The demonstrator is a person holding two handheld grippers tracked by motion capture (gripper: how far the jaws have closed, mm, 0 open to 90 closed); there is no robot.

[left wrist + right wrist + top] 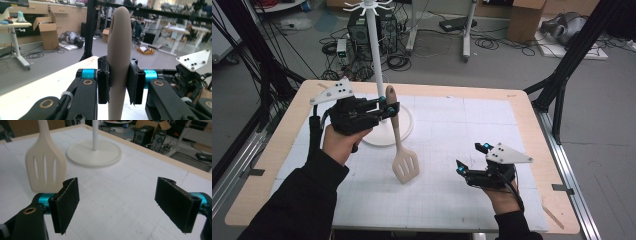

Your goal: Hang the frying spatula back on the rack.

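The spatula [398,137] is seen as a pale beige, matte utensil with a rounded handle end and a flat blade [46,167] cut by three long slots. It is held upright by its handle, which is clamped between the pads of the left gripper [391,109]; the blade hangs below the pads, over the table, and the handle tip rises above them. In the left gripper view the handle [119,57] is pressed from both sides by the black pads [103,82].

The right gripper [471,159] is held apart from the spatula, low over the mat, with its jaws spread wide and nothing between them. In the right gripper view the blade is seen beyond the left pad [66,203].

A white gridded mat [452,140] is laid on a light wooden table [522,107]. Just behind the left gripper's pads a white stand [376,60] with a round base [94,152] and hooks at its top is placed. Grey floor, cables [399,60], a computer tower [357,25] and cardboard boxes [47,31] are seen beyond the table.
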